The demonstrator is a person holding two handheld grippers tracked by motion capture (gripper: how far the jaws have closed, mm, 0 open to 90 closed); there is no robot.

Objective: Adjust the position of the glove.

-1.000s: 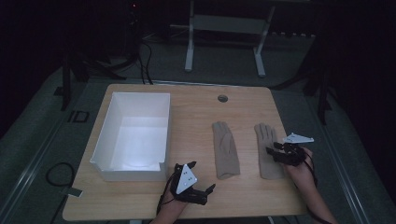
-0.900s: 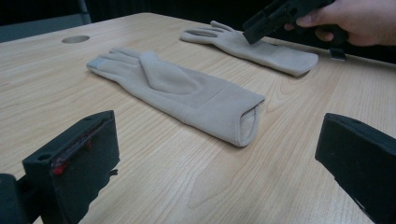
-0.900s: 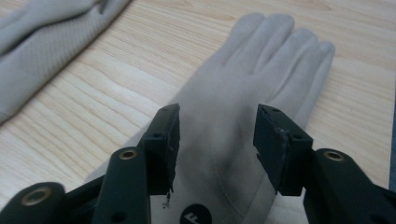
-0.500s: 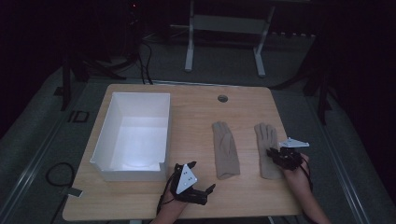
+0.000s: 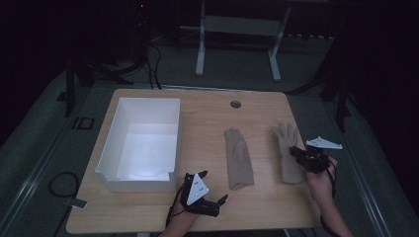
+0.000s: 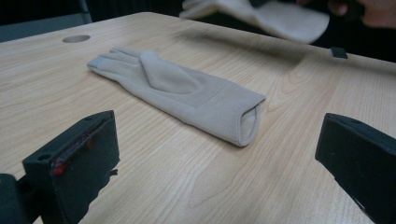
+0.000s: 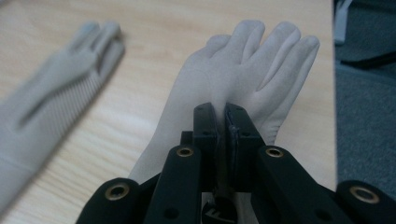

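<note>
Right hand-held gripper (image 7: 223,122) clamped on right glove (image 7: 243,70); left hand-held gripper (image 6: 219,158) spread wide near other glove (image 6: 182,95) on counter (image 6: 140,186).

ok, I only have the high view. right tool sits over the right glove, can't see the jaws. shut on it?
Observer: Yes. In the right gripper view the right tool is shut, pinching the right glove near the palm.
Operator: Left tool?
Observer: The left tool is open, resting just short of the middle glove's cuff.
Operator: Is the right glove off the table?
Observer: Its cuff end looks raised in the left gripper view, casting a shadow on the table.
</note>
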